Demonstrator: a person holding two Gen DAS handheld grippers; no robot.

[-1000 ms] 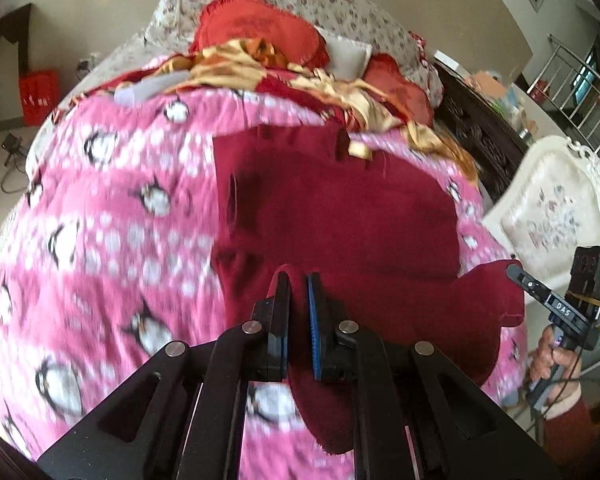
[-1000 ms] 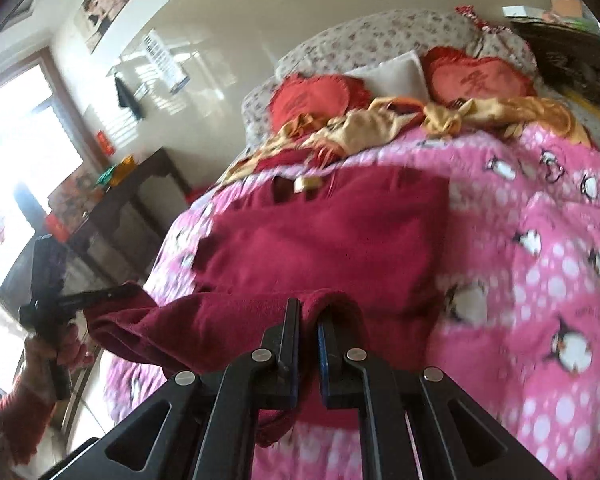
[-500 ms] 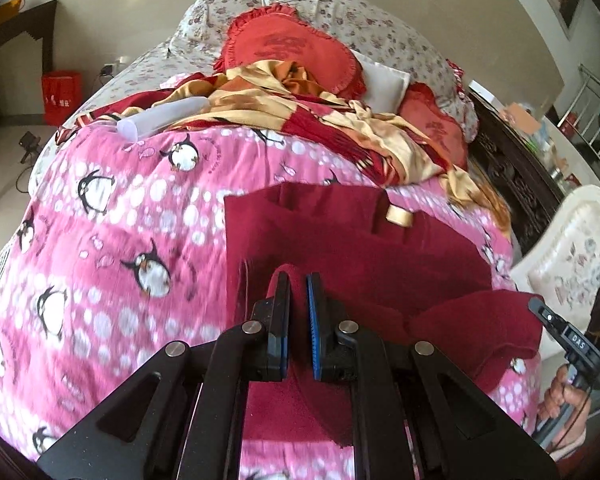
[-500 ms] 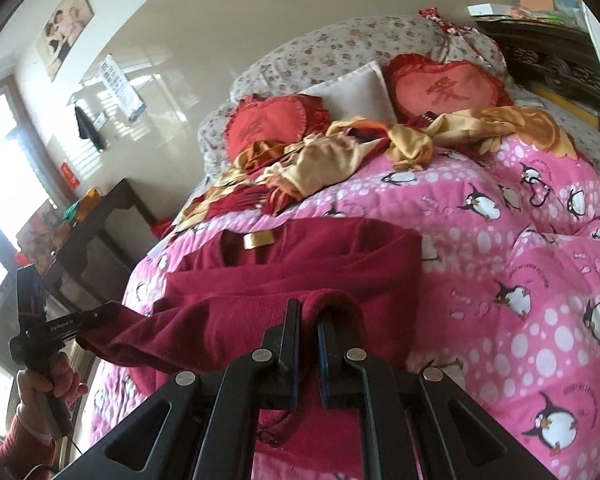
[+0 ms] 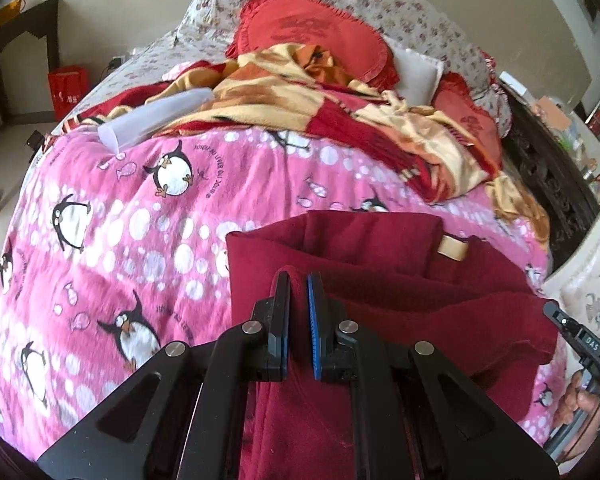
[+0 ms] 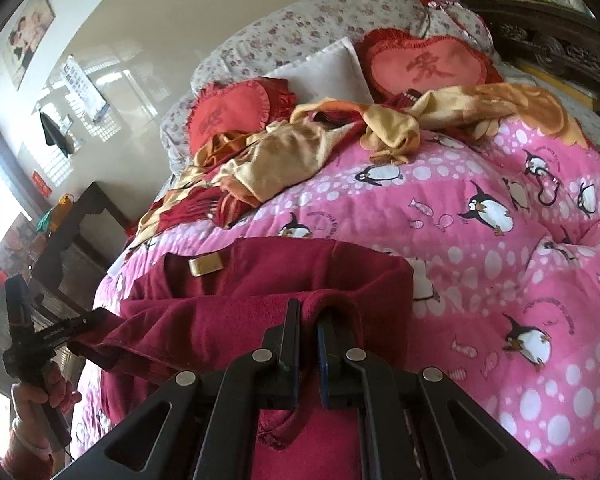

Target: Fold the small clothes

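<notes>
From your left wrist view, your left gripper point(image 5: 299, 280) has its jaws pressed together on a fold of the dark red fleece garment point(image 5: 400, 280), pinching the raised edge between the black pad and the blue one. The garment spreads ahead of and to the right of the tongs, its far edge doubled over, a gold label point(image 5: 453, 249) showing just beyond and right of the tips. To the left of the tongs lies the pink penguin blanket point(image 5: 120, 220). Well ahead sit a rumpled yellow-and-red blanket point(image 5: 300, 108), a translucent rolled sheet point(image 5: 156, 122) to the far left of it, and a red heart-shaped cushion point(image 5: 312, 36) against floral pillows point(image 5: 400, 16). At the far right edge you see your right hand point(image 5: 584, 404) on its gripper handle.

From your right wrist view, your right gripper point(image 6: 309, 308) is likewise clamped on the dark red fleece garment point(image 6: 260, 280), the cloth bunching up between its pads. The garment runs left from the tongs to your left gripper point(image 6: 96, 316), which pinches its other corner, your left hand point(image 6: 40, 392) below it. The gold label point(image 6: 206, 266) lies ahead and left of the tips. The pink penguin blanket point(image 6: 500, 260) fills the right side, and two red heart-shaped cushions point(image 6: 424, 68) lie far ahead.
</notes>
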